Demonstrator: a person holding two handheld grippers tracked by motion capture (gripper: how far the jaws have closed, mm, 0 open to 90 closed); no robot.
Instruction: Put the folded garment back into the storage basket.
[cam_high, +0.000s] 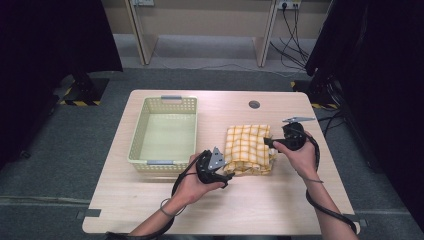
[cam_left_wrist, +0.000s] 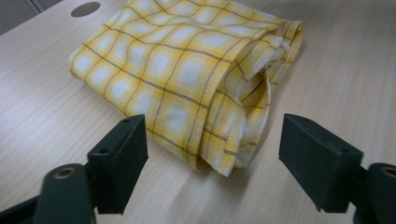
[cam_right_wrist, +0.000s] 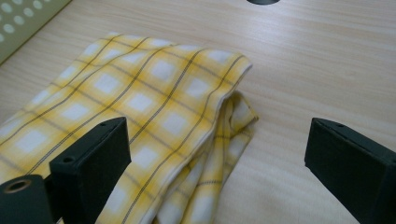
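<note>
A folded yellow checked cloth lies on the wooden table, to the right of a pale basket. My left gripper sits at the cloth's near left corner, jaws open, and that corner lies between them without being pressed. My right gripper is at the cloth's right edge, open wide, with the folded corner lying ahead between its jaws. Neither set of pads touches the fabric.
An empty pale yellow-green perforated basket stands left of the cloth. A round cable hole sits in the tabletop behind the cloth. Bare wood stretches along the table's near side.
</note>
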